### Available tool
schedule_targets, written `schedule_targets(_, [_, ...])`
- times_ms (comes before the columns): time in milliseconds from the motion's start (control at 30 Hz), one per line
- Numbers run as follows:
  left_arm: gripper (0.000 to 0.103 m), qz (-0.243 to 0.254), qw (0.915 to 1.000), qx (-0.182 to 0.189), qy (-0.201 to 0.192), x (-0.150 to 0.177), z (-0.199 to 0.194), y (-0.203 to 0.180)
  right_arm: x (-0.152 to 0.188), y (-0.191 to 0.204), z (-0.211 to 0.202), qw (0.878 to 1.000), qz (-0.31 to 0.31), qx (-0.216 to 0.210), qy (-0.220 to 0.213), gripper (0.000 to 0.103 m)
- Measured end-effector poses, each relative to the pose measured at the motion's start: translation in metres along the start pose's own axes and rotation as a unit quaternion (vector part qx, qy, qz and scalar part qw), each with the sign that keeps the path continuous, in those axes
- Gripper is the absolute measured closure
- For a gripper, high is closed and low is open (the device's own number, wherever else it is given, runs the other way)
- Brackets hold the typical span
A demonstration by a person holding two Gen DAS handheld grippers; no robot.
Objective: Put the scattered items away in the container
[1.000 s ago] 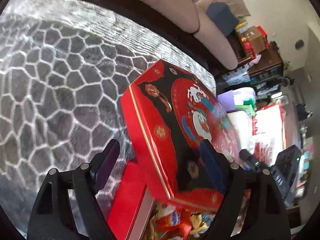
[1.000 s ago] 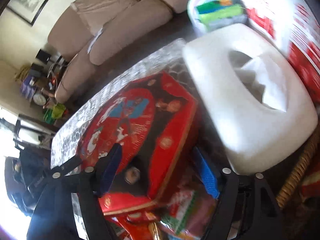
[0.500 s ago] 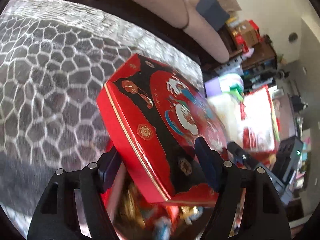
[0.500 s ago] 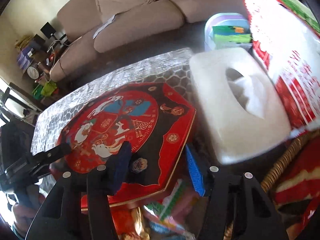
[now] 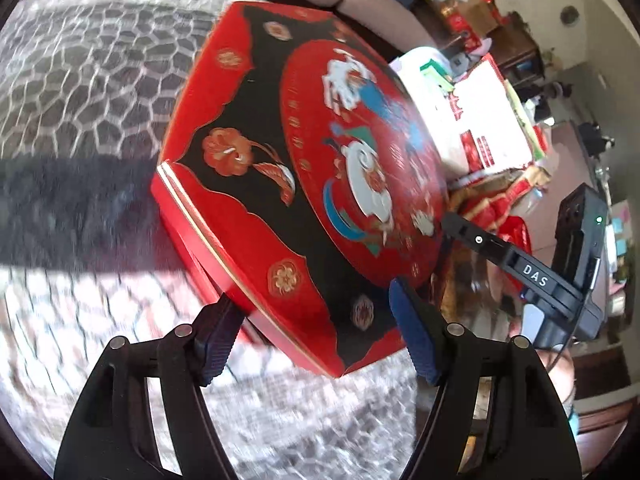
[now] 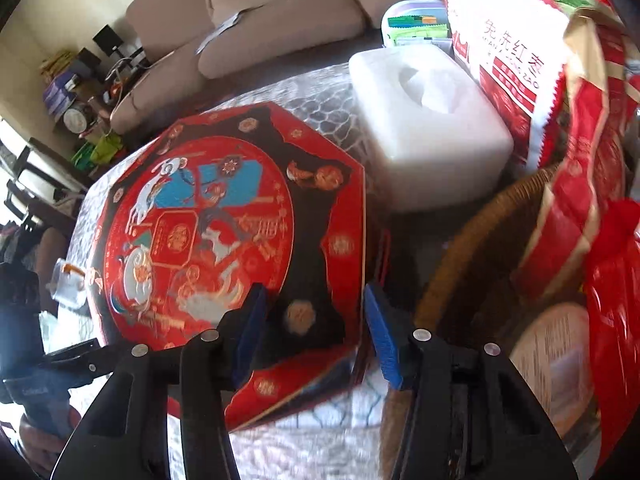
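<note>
A red and black octagonal lid (image 5: 304, 168) with a round picture hangs tilted above the patterned tablecloth (image 5: 80, 80). My left gripper (image 5: 314, 336) is shut on its near corner, one blue pad under the rim and one on top. At the opposite side, my right gripper (image 6: 314, 332) straddles the lid (image 6: 224, 220) at a corner; its jaws are closing, with one pad on the top face and one at the side edge. The right gripper's black finger (image 5: 480, 240) shows past the lid's far rim. The box's base is out of sight.
A white tissue box (image 6: 424, 120) stands just right of the lid. A wicker basket (image 6: 472, 240) with red snack bags (image 6: 520, 60) fills the right side. A beige sofa (image 6: 260, 28) runs behind the table. A person's hand (image 6: 40, 432) shows at lower left.
Both grippers have carried the lid sideways and a little up, off the snack-filled box, which has dropped out of view. The right jaws have narrowed onto the lid's edge.
</note>
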State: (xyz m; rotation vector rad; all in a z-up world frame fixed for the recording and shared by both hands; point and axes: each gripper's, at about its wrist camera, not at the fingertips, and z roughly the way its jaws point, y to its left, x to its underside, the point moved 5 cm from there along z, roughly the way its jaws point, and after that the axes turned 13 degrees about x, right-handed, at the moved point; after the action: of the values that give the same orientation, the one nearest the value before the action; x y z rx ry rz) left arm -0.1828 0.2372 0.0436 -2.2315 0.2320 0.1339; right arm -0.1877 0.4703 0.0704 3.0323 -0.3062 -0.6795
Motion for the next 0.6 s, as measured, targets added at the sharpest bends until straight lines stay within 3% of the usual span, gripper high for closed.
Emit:
schedule_targets(133, [0.034,-0.014,0.9996,0.019,0.015,0.017,0.005,-0.005,-0.002,-0.005,-0.011,1.000,0.019,-0.013,0.003,0.053])
schedule_targets(167, [0.034,-0.008,0.9996,0.016,0.020,0.022,0.008,-0.009,-0.002,-0.005,-0.014,1.000,0.019,-0.021,0.002,0.059])
schedule_targets(300, [0.034,0.008,0.9996,-0.020,0.018,0.028,0.008,-0.010,0.000,-0.001,-0.022,1.000,0.008,-0.008,-0.006,0.060])
schedule_targets(433, [0.039,0.045,0.9966,-0.064,-0.028,0.023,-0.032,-0.007,0.010,0.000,-0.018,1.000,-0.004,0.012,-0.008,0.060])
schedule_targets(500, [0.037,0.065,0.9934,-0.079,-0.052,0.018,-0.051,-0.008,0.009,-0.003,-0.015,0.999,-0.005,0.030,-0.023,0.051])
schedule_targets(600, [0.037,0.069,0.9927,-0.086,-0.048,0.016,-0.053,-0.008,0.001,-0.010,-0.006,0.999,0.014,0.032,-0.025,0.043])
